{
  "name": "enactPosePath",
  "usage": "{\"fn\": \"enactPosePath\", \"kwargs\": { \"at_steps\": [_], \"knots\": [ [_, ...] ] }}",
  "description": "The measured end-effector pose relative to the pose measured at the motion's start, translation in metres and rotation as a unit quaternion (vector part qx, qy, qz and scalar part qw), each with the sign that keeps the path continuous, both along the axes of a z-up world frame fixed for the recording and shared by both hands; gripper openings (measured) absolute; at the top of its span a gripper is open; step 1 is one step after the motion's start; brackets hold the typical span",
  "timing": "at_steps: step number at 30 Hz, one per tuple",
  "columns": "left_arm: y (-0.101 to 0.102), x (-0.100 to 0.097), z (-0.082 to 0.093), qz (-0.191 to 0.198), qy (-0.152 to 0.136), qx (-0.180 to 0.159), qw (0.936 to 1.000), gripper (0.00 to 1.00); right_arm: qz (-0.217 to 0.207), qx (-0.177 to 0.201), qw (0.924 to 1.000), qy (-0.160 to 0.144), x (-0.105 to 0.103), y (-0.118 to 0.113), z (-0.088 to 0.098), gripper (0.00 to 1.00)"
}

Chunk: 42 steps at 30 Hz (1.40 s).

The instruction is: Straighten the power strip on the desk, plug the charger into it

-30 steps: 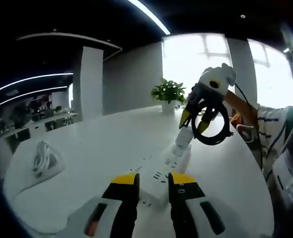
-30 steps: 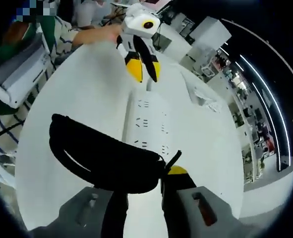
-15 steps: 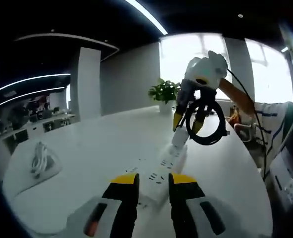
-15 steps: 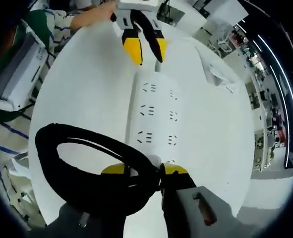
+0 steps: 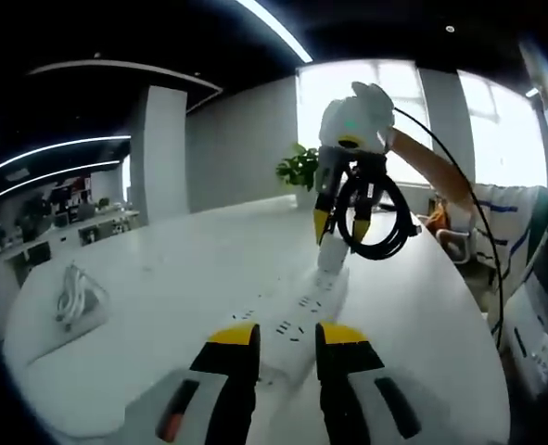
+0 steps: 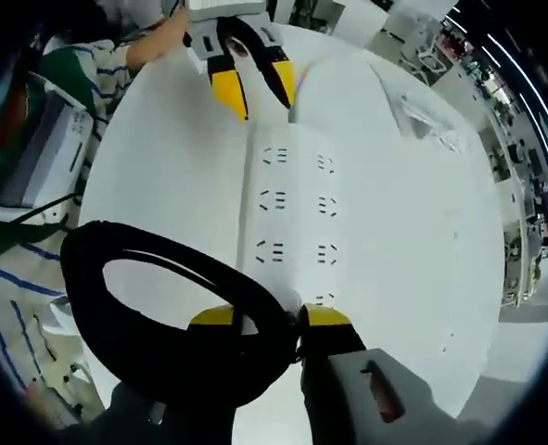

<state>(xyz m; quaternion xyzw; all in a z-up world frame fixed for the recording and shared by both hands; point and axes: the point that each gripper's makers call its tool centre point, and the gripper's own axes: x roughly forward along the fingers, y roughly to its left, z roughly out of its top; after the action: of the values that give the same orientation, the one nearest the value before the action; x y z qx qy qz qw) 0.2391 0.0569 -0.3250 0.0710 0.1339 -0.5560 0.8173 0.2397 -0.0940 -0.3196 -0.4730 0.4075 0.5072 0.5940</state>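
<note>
The long white power strip (image 6: 292, 209) with rows of sockets lies flat on the white tabletop (image 6: 413, 241), running between the two grippers. The right gripper (image 6: 260, 318), yellow-tipped, is closed on a white charger (image 5: 332, 252) at the strip's near end in its own view, a coil of black cable (image 6: 176, 311) looped beside its jaws. The left gripper (image 5: 278, 336) rests at the opposite end, jaws narrowly apart over the strip, holding nothing. A bundled white cable (image 5: 74, 298) lies well apart; a green potted plant (image 5: 299, 169) stands at the far edge.
</note>
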Motion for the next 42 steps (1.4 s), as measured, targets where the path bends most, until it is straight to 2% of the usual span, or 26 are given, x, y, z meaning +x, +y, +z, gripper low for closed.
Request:
{"fn": "enactPosePath", "kwargs": {
  "at_steps": [7,12,15,20,22,23,27,29,30,32,33,34,35,36,37,42],
  "knots": [
    [0.001,0.001,0.003,0.004,0.000,-0.007,1.0000,0.23,-0.014,0.042,0.9983,0.037,0.004,-0.003,0.001,0.22],
    [-0.001,-0.001,0.004,0.001,0.000,-0.008,1.0000,0.23,-0.018,0.001,0.9984,0.053,0.004,-0.002,-0.001,0.22],
    [-0.001,-0.001,0.003,0.001,0.000,-0.007,1.0000,0.23,-0.013,-0.002,0.9983,0.057,0.005,-0.005,-0.001,0.22],
    [0.000,0.001,0.003,0.005,0.000,-0.007,1.0000,0.23,0.007,0.087,0.9951,0.046,0.004,-0.009,0.001,0.22],
    [-0.001,0.001,0.003,0.004,0.000,-0.007,1.0000,0.23,0.001,0.126,0.9910,0.044,0.003,-0.011,0.002,0.22],
    [-0.001,0.001,0.003,0.005,0.001,-0.007,1.0000,0.23,0.001,0.134,0.9901,0.043,0.003,-0.012,0.002,0.22],
    [0.000,0.004,0.003,0.010,0.002,-0.008,0.9999,0.23,0.004,0.120,0.9920,0.038,-0.001,-0.012,-0.001,0.23],
    [0.001,0.005,0.002,0.013,0.003,-0.010,0.9999,0.23,0.004,0.091,0.9952,0.037,-0.003,-0.015,-0.006,0.24],
    [0.002,0.006,0.002,0.015,0.004,-0.010,0.9998,0.23,0.016,0.069,0.9972,0.023,-0.002,-0.015,-0.006,0.24],
    [0.003,0.007,0.001,0.017,0.005,-0.009,0.9998,0.23,0.019,0.040,0.9989,0.012,0.005,-0.030,-0.003,0.24],
    [0.003,0.007,0.000,0.017,0.005,-0.008,0.9998,0.23,0.019,0.028,0.9994,0.011,0.000,-0.012,-0.004,0.24],
    [0.002,0.007,-0.001,0.018,0.006,-0.007,0.9998,0.23,0.018,0.027,0.9994,0.013,0.000,-0.011,-0.004,0.24],
    [0.002,0.007,-0.001,0.017,0.006,-0.007,0.9998,0.23,0.016,0.025,0.9995,0.016,-0.011,0.002,-0.015,0.24],
    [0.002,0.006,-0.002,0.017,0.007,-0.006,0.9998,0.23,0.015,0.023,0.9995,0.017,-0.014,0.005,-0.019,0.24],
    [0.002,0.006,-0.003,0.016,0.008,-0.006,0.9998,0.23,0.016,0.022,0.9995,0.019,-0.007,0.002,-0.013,0.24],
    [0.001,0.004,-0.004,0.013,0.009,-0.004,0.9999,0.23,0.013,0.041,0.9980,0.046,-0.007,0.003,-0.017,0.24]
  ]
}}
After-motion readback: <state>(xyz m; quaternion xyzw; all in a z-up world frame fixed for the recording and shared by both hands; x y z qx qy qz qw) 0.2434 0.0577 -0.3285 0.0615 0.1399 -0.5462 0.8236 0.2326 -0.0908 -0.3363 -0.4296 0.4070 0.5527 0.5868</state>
